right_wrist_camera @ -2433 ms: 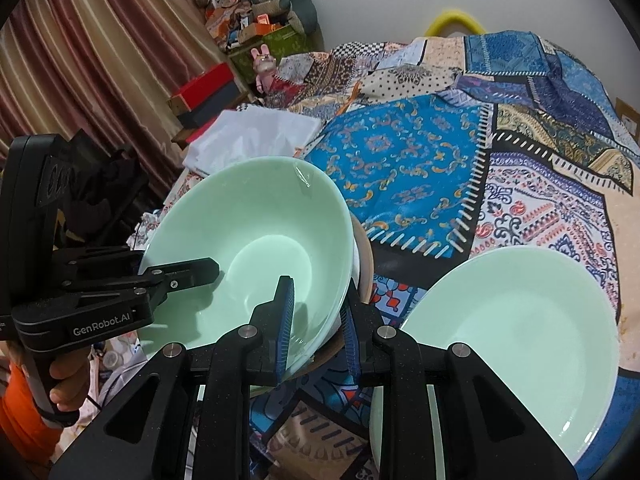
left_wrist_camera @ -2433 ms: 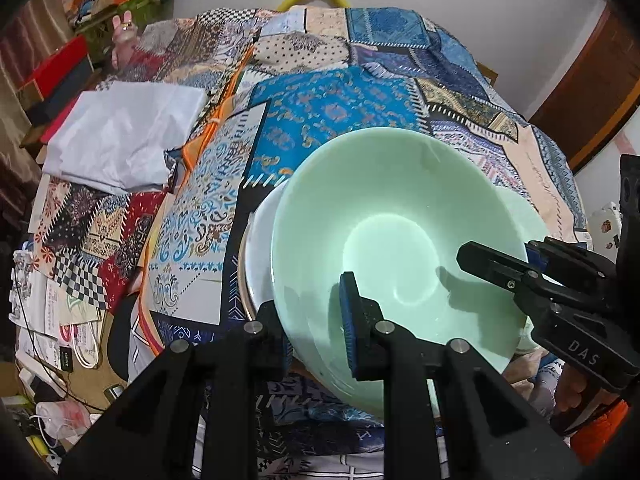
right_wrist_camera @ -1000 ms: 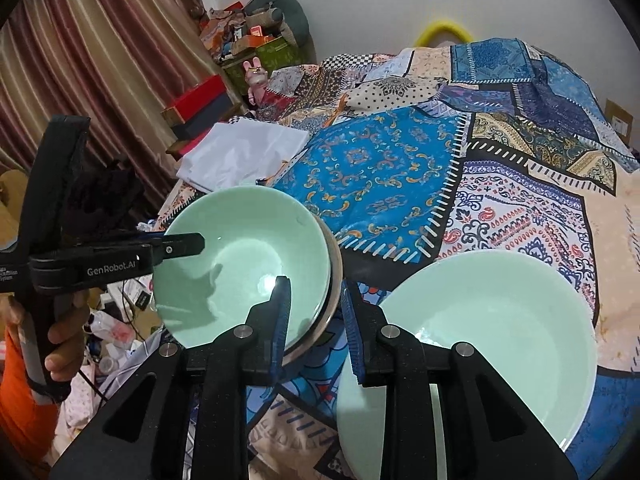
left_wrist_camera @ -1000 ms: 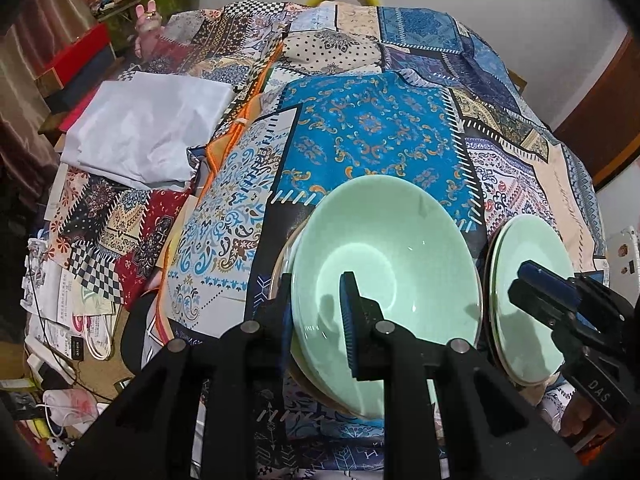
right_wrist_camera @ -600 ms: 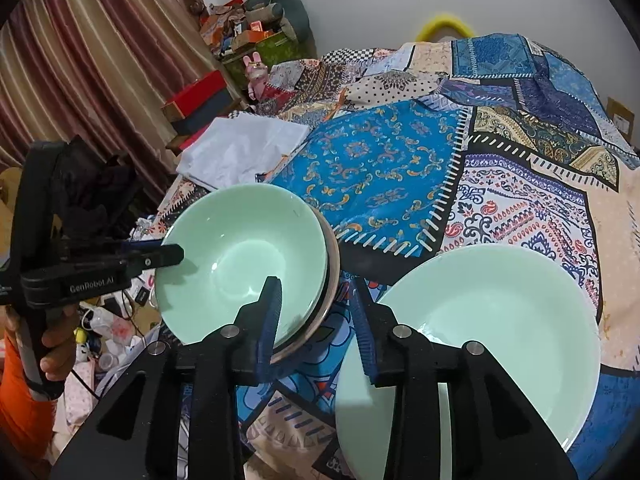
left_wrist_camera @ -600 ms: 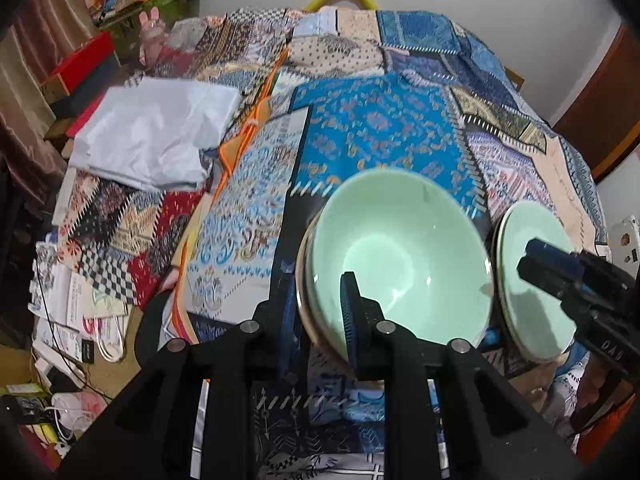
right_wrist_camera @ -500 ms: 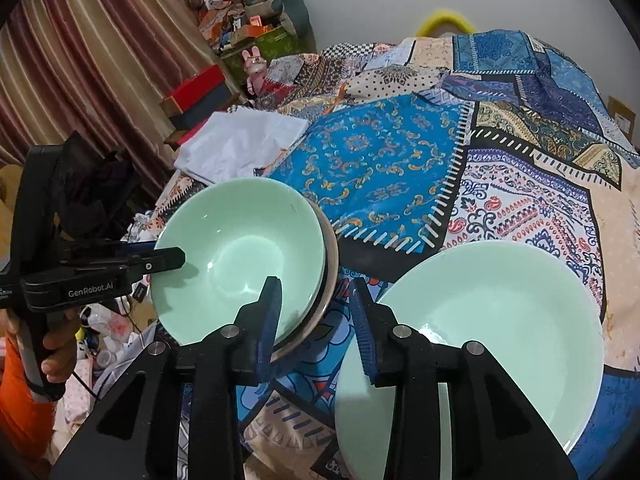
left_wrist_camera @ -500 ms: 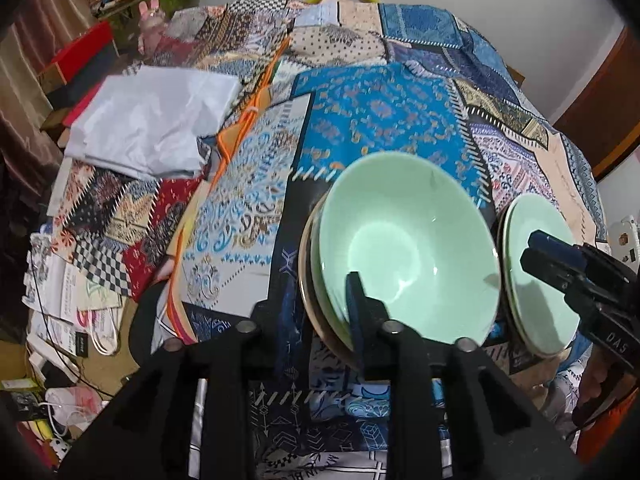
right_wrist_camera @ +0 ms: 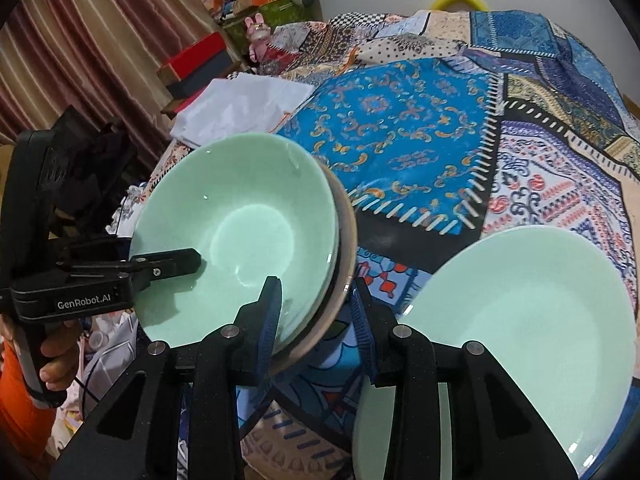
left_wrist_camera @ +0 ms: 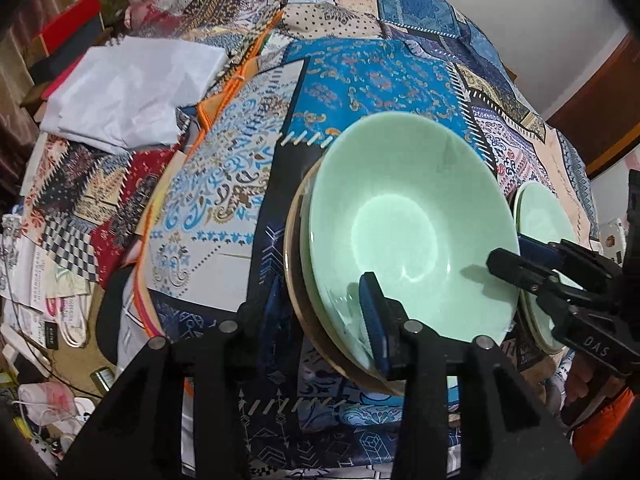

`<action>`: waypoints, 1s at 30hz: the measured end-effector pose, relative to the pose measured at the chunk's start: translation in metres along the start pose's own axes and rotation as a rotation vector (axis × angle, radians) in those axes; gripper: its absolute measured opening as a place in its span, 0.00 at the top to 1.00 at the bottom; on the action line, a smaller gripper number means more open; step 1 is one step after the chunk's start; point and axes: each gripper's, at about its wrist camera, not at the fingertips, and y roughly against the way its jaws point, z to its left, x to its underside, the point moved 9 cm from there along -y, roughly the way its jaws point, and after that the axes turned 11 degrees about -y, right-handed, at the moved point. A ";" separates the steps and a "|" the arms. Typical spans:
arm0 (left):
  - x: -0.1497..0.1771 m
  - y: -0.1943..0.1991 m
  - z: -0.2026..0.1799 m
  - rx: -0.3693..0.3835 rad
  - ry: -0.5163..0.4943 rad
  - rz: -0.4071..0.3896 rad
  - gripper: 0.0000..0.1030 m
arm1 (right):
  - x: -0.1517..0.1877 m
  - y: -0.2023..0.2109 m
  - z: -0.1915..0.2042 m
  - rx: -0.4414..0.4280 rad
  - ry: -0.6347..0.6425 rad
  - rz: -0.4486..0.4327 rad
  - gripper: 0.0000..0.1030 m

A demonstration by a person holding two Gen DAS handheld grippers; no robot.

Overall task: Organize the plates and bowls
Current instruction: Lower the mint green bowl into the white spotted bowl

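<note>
A pale green bowl (left_wrist_camera: 412,220) sits on top of a stack of bowls with a brown-rimmed one at the bottom; the stack also shows in the right wrist view (right_wrist_camera: 236,248). My left gripper (left_wrist_camera: 324,316) is open, its jaws astride the stack's near rim. My right gripper (right_wrist_camera: 316,316) is open, its jaws astride the stack's right rim. A pale green plate (right_wrist_camera: 516,312) lies to the right of the stack, and shows in the left wrist view (left_wrist_camera: 540,220) behind the right gripper.
A patchwork cloth (right_wrist_camera: 420,136) covers the table. A folded white cloth (left_wrist_camera: 132,88) lies at the far left. Boxes and clutter (right_wrist_camera: 248,4) stand beyond the table, with curtains at the left. Papers and cables lie below the table's left edge (left_wrist_camera: 48,312).
The green bowl was lowered onto the stack and both grippers let go of it, their jaws widening. The left gripper has moved closer to the stack's rim.
</note>
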 end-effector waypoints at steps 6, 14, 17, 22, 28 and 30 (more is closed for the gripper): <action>0.001 -0.008 -0.007 0.025 -0.012 -0.002 0.65 | -0.002 -0.008 0.000 0.014 -0.004 0.001 0.68; -0.003 -0.006 -0.008 0.012 -0.006 -0.009 0.65 | -0.004 -0.008 0.000 0.044 -0.003 -0.002 0.69; -0.005 -0.003 -0.009 0.004 -0.003 -0.014 0.65 | -0.006 -0.007 -0.001 0.034 -0.024 -0.003 0.69; -0.008 0.001 -0.011 0.010 0.010 -0.013 0.65 | -0.012 0.001 0.001 0.048 -0.019 -0.039 0.69; -0.017 0.015 -0.018 -0.003 -0.003 -0.051 0.65 | -0.020 0.018 0.002 0.033 -0.036 -0.087 0.69; -0.021 0.022 -0.021 -0.004 -0.007 -0.066 0.65 | -0.022 0.027 0.002 0.028 -0.041 -0.105 0.69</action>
